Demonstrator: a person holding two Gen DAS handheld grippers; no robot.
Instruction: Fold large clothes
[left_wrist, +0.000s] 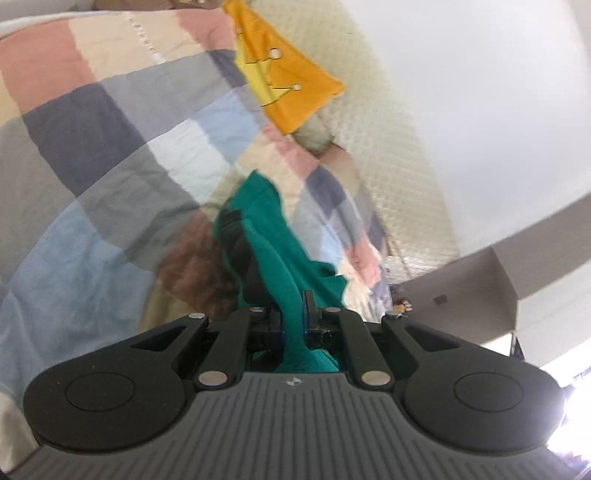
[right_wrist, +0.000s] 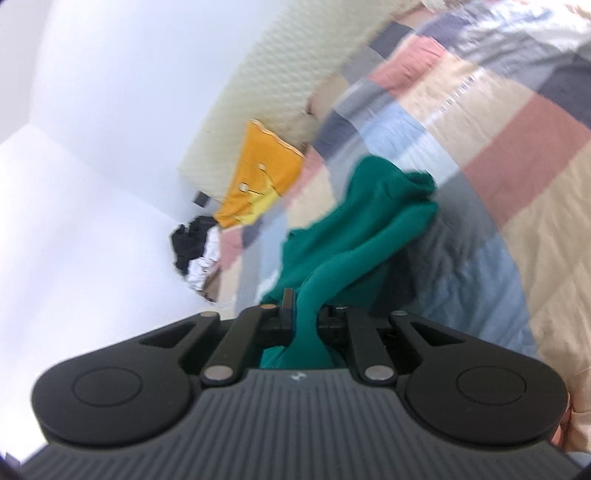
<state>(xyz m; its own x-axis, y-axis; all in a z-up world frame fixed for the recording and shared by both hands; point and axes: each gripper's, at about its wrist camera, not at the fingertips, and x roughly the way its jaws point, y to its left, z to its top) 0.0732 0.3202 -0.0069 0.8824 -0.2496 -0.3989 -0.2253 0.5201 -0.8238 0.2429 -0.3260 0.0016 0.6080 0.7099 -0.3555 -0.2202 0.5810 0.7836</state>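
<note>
Both grippers clamp the green garment (left_wrist: 284, 258). Your left gripper (left_wrist: 295, 325) is pinched tight on a band of cloth running from its jaws toward 12 o'clock. Your right gripper (right_wrist: 304, 317) pinches the same garment (right_wrist: 354, 236), which runs toward 1 o'clock and bunches above the checked quilt (right_wrist: 517, 155). The long axis lies forward of each gripper; neither is nearer. The left view shows a brown patch (left_wrist: 195, 262) at 10 o'clock; only the right view shows the garment's bunched far end and dark clothes (right_wrist: 192, 243) at 10 o'clock. The orange pillow (left_wrist: 291, 85) appears in both.
</note>
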